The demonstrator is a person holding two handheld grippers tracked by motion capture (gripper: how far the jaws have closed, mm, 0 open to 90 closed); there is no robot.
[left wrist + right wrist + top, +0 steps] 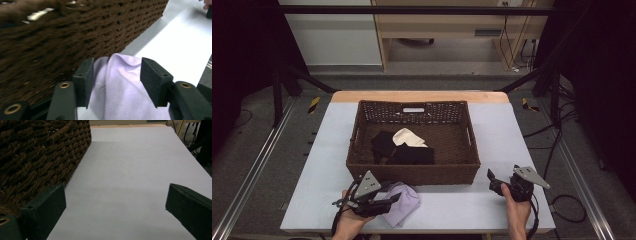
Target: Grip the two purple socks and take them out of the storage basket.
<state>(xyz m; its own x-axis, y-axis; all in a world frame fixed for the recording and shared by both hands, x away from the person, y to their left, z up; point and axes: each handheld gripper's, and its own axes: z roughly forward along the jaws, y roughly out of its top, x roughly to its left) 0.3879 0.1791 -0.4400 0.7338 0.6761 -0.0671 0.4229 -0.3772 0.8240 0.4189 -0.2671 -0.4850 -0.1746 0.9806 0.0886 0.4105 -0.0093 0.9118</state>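
High view: wicker basket point(412, 172) at mid-table on the pale table cover point(492, 205), black and cream garments point(404, 146) already inside; lilac cloth point(404, 202) crumpled on the cover just in front of the basket's near wall, toward the left corner; left gripper point(388, 198) low against the cloth's left edge, right gripper point(490, 176) apart at the basket's right corner, idle. Left gripper view: jaws spread, a lilac fold point(117, 82) rising between the pads point(155, 83) without being pinched yet, basket wall point(75, 37) close behind. Best here, by judgement: sink a little deeper so both pads straddle the thick ridge of the fold rather than a single thin layer, close firmly, then lift straight up high enough for the trailing hem to clear the rim before carrying forward; worth avoiding a scrape of the far pad against the weave. Right gripper view: jaws wide apart over bare cover point(130, 182), nothing held, basket side point(37, 157) at the left; well placed to stay clear, or to steady the basket if the lift drags it
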